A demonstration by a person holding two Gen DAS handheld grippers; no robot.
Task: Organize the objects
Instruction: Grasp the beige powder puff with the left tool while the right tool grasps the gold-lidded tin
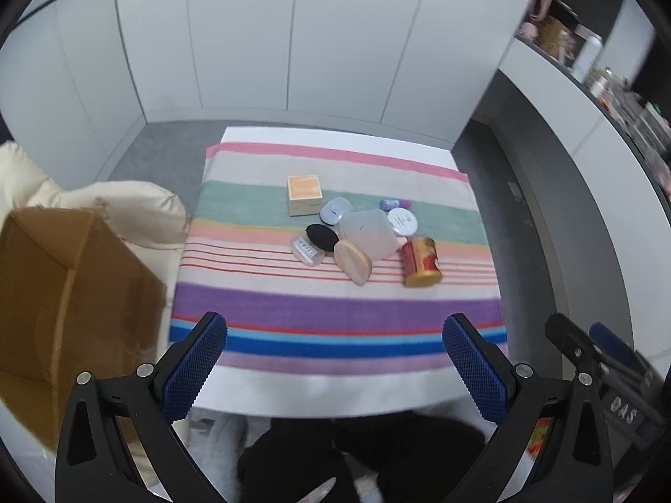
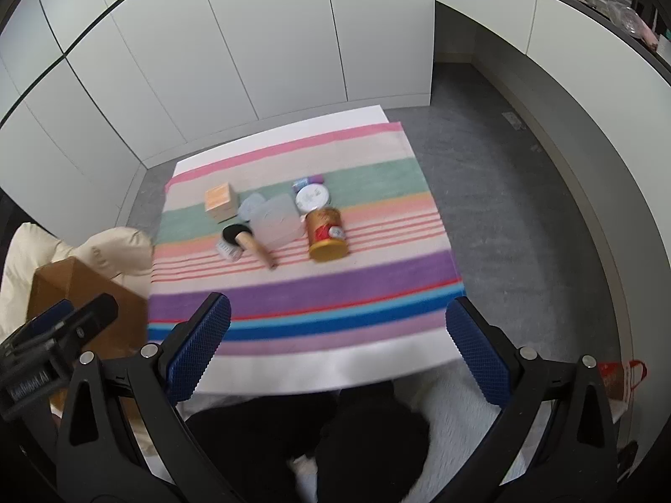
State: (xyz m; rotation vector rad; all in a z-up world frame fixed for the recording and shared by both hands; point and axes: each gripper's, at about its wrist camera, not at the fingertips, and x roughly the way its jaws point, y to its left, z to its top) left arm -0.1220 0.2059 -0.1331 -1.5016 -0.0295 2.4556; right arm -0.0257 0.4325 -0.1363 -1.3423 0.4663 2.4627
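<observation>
Objects sit clustered mid-cloth (image 1: 335, 302): an orange box (image 1: 304, 194), a clear case (image 1: 369, 234), a wooden oval (image 1: 353, 262) and a red can (image 1: 421, 260) lying on its side. My left gripper (image 1: 334, 362) and right gripper (image 2: 337, 346) hover above the cloth's near edge, both spread wide and holding nothing. A cardboard box (image 1: 63, 293) stands left of the table.

A cloth (image 1: 335, 306) covers the table (image 1: 318, 390), with a box (image 1: 304, 193), lids (image 1: 369, 232), a brush (image 1: 353, 260) and a can (image 1: 421, 262) clustered at its middle, and a carton (image 1: 63, 302) beside its left edge.
</observation>
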